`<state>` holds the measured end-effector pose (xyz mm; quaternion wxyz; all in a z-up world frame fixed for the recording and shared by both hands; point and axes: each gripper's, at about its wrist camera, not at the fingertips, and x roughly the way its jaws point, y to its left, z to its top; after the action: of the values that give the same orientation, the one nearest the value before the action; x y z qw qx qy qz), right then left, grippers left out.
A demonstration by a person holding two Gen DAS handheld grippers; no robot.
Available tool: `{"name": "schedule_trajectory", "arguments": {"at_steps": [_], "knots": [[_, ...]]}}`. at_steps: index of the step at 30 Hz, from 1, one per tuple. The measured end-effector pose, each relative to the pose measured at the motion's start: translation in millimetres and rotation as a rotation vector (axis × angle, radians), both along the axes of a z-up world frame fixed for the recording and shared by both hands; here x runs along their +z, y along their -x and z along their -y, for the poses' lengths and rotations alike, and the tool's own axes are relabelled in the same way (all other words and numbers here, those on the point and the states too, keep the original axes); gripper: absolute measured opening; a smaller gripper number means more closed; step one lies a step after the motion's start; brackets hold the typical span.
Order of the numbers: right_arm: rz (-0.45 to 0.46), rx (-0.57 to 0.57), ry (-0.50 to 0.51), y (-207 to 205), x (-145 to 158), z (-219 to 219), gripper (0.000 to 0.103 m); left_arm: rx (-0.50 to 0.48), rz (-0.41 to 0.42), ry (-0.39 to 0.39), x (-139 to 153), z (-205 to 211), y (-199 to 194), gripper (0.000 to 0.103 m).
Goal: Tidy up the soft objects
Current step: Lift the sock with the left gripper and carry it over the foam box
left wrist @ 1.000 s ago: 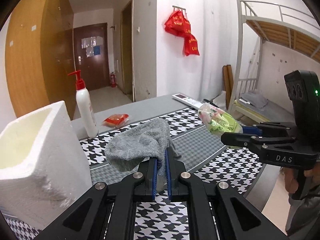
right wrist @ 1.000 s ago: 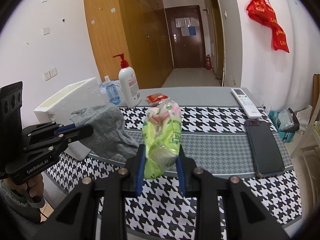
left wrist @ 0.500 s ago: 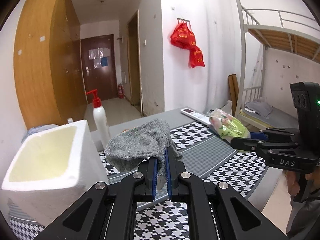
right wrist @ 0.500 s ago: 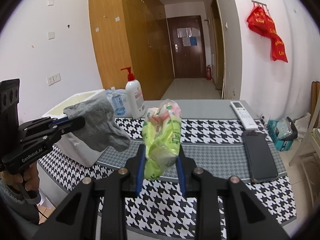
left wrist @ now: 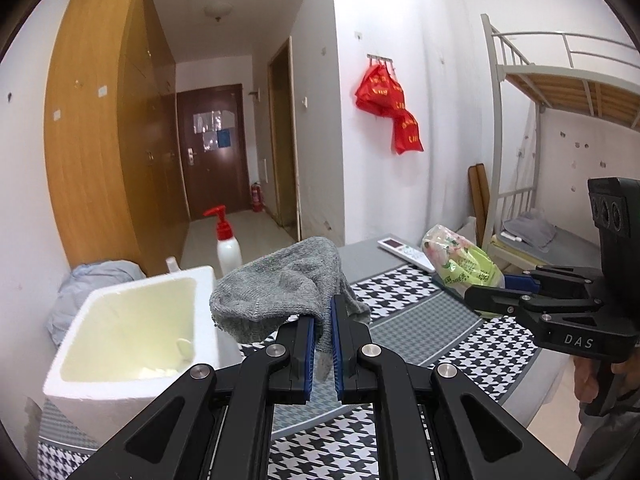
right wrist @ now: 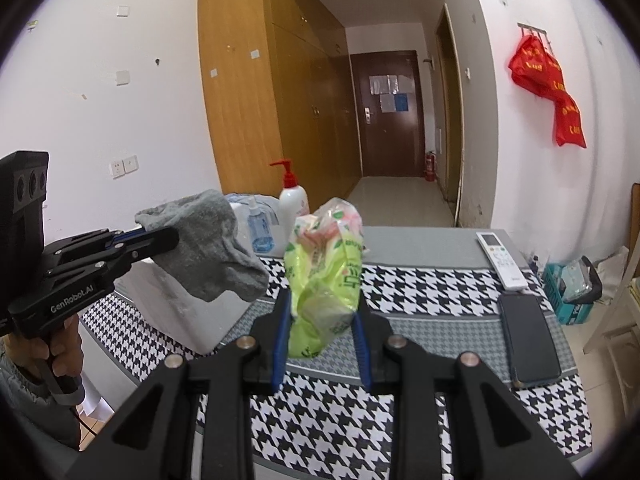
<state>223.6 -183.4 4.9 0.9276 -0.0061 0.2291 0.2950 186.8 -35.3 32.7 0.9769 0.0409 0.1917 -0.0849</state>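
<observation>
My left gripper point(left wrist: 321, 314) is shut on a grey knitted cloth point(left wrist: 280, 294), which hangs in the air above the table, just right of the white foam box point(left wrist: 132, 360). The box stands open at the table's left end, with crumbs on its pale floor. My right gripper point(right wrist: 320, 308) is shut on a green and pink plastic packet point(right wrist: 326, 272), held upright above the table. In the right wrist view the left gripper point(right wrist: 168, 236) holds the grey cloth point(right wrist: 212, 248) over the foam box's point(right wrist: 168, 300) edge. In the left wrist view the right gripper point(left wrist: 488, 286) carries the packet point(left wrist: 460, 266).
The table carries a houndstooth cloth point(right wrist: 400, 280). A pump bottle point(right wrist: 294, 200) and a small blue spray bottle point(right wrist: 260, 228) stand at the back. A white remote point(right wrist: 502, 260) and a dark phone point(right wrist: 528, 340) lie at the right. A bunk bed point(left wrist: 560, 100) stands beyond the table.
Both grippers have risen with their loads. The grey cloth has left the table and now hangs beside the foam box, whose inside has come into view. The packet sits higher over the table.
</observation>
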Motion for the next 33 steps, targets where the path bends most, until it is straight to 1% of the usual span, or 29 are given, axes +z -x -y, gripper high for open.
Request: {"name": "schedule_trajectory", "arguments": {"at_steps": [13, 16, 22, 33], "knots": [[0.044, 0.047, -0.020, 4, 13, -29, 0.033, 0.052, 0.065, -0.010, 23, -25, 11, 0.008], [0.055, 0.061, -0.022, 6, 15, -36, 0.033, 0.059, 0.075, -0.003, 26, -30, 14, 0.008], [0.070, 0.090, -0.029, 8, 19, -51, 0.033, 0.101, 0.102, -0.001, 35, -47, 18, 0.008], [0.094, 0.154, -0.030, 9, 27, -75, 0.033, 0.173, 0.139, -0.006, 41, -70, 26, 0.008]]}}
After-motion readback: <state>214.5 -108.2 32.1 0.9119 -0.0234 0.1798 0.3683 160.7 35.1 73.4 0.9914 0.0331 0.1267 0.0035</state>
